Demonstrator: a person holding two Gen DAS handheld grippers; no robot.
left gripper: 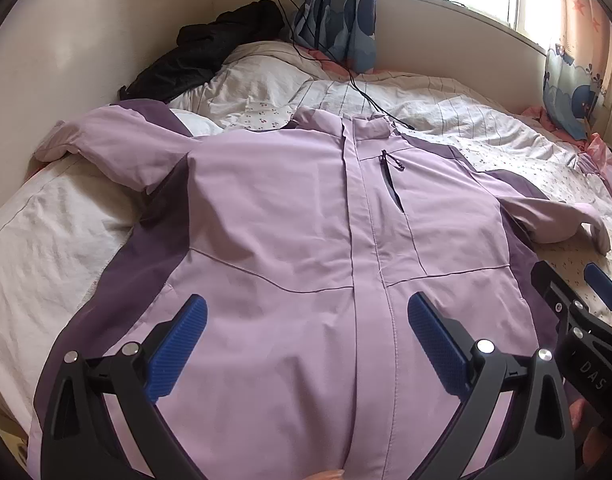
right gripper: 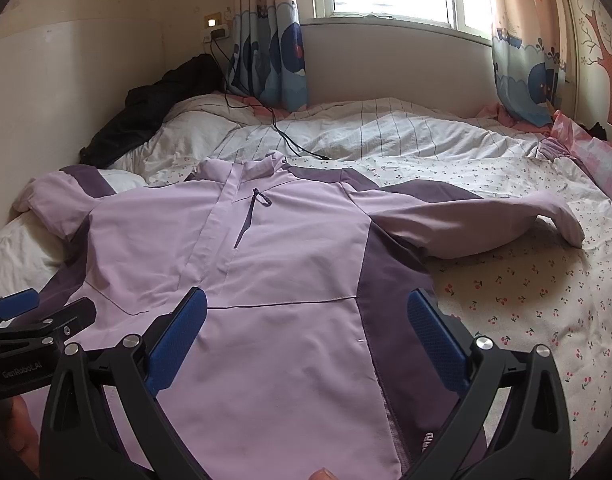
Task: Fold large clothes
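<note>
A lilac jacket (left gripper: 290, 216) with dark purple side panels lies flat, front up, on the bed, collar away from me and both sleeves spread out. In the right wrist view the same jacket (right gripper: 266, 248) fills the middle, its right sleeve (right gripper: 506, 220) stretched over the cherry-print sheet. My left gripper (left gripper: 306, 332) hovers open above the jacket's lower front near the zip, holding nothing. My right gripper (right gripper: 306, 328) is open over the lower right side, over the purple panel. Each gripper shows at the edge of the other's view: the right gripper (left gripper: 578, 292), the left gripper (right gripper: 30, 312).
A black garment (left gripper: 210, 52) is heaped at the bed's far left corner by the wall. A black charging cable (left gripper: 358, 88) runs from the wall socket across the striped quilt (right gripper: 386, 132) to near the collar. Curtains (right gripper: 270, 52) and a window stand behind the bed.
</note>
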